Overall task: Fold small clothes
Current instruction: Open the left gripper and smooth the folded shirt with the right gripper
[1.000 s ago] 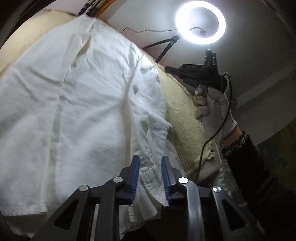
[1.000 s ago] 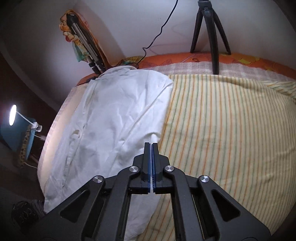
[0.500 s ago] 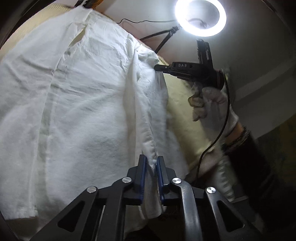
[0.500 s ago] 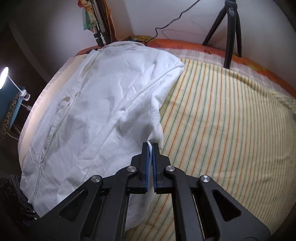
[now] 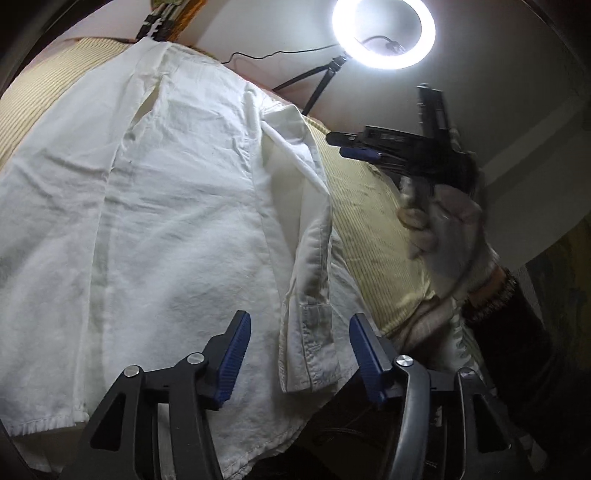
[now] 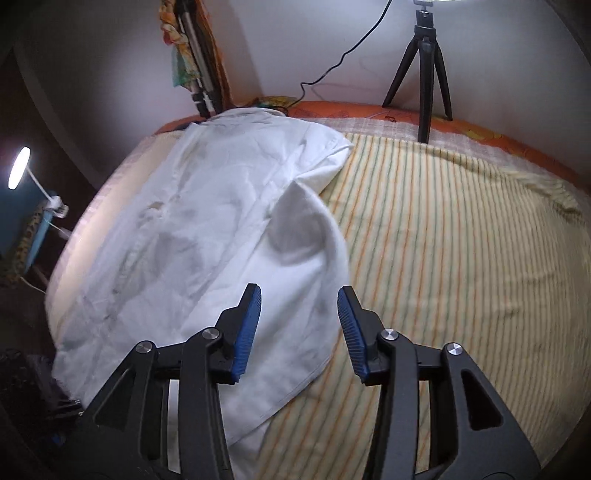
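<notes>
A white shirt [image 5: 177, 229] lies spread on the striped bedsheet [image 6: 443, 240], with one sleeve [image 5: 310, 295] folded lengthwise along its right side. My left gripper [image 5: 301, 354] hovers over the sleeve's cuff. Its jaws are opening, and the cuff lies between the blue pads without touching them. My right gripper [image 6: 300, 326] hangs above the shirt's [image 6: 207, 229] right edge. Its jaws are also opening, and nothing is pinched between them. In the left wrist view the right gripper [image 5: 338, 144] is off the shirt, held by a gloved hand [image 5: 439, 229].
A ring light [image 5: 384, 33] on a black tripod [image 6: 424, 74] stands at the bed's far edge. Folded stands [image 6: 199, 74] lean in the corner by the wall. A small lamp [image 6: 18, 168] glows off the bed's left side. Bare striped sheet stretches to the right of the shirt.
Both grippers were shut on the sleeve's fabric half a second ago and have let go. The sleeve now lies flat on the shirt. The right gripper has drawn away from the shirt's edge.
</notes>
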A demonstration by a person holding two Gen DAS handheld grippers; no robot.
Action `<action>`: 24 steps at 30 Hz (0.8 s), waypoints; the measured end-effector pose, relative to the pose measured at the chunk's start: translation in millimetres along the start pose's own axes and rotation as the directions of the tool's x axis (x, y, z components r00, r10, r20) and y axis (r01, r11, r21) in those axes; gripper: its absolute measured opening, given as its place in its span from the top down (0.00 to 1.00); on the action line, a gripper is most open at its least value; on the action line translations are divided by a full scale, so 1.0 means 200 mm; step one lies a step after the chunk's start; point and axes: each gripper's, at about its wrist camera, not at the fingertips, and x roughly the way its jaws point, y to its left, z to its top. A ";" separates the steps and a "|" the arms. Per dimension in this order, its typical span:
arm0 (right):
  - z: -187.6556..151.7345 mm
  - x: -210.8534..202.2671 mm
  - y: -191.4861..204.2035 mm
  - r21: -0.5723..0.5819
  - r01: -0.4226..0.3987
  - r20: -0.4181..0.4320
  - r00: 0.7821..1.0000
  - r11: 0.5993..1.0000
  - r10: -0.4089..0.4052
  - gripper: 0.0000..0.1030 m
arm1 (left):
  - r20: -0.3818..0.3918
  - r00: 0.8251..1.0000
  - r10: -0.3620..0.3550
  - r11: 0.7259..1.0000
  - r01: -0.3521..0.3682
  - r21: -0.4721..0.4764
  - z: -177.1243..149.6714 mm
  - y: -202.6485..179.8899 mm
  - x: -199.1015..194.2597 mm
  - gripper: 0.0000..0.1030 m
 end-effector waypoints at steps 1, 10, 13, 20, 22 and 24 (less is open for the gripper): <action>-0.06 -0.04 0.02 0.013 -0.036 0.004 0.999 0.999 0.036 0.56 | -0.016 1.000 -0.015 1.000 0.015 -0.003 0.00 0.00 0.02 0.68; -0.42 0.02 0.19 0.053 -0.125 -0.061 0.990 0.991 0.128 0.66 | -0.049 0.988 -0.144 0.980 0.135 -0.147 -0.06 0.05 0.02 0.79; -0.44 0.08 0.25 0.018 -0.110 -0.089 0.990 0.994 0.111 0.67 | -0.027 0.998 -0.059 0.995 0.057 -0.078 -0.07 0.03 -0.06 0.67; -0.38 0.09 0.53 -0.081 -0.264 -0.134 0.958 0.961 0.252 0.67 | 0.070 0.997 0.024 1.000 -0.023 -0.019 -0.07 0.04 -0.27 0.57; -0.38 0.13 0.59 -0.086 -0.312 -0.178 0.939 0.946 0.294 0.67 | 0.085 0.996 0.040 0.999 -0.041 0.001 -0.07 0.05 -0.28 0.52; -0.40 0.13 0.64 -0.122 -0.283 -0.189 0.948 0.951 0.257 0.67 | 0.092 0.994 0.051 0.998 -0.053 0.019 -0.09 0.03 -0.31 0.50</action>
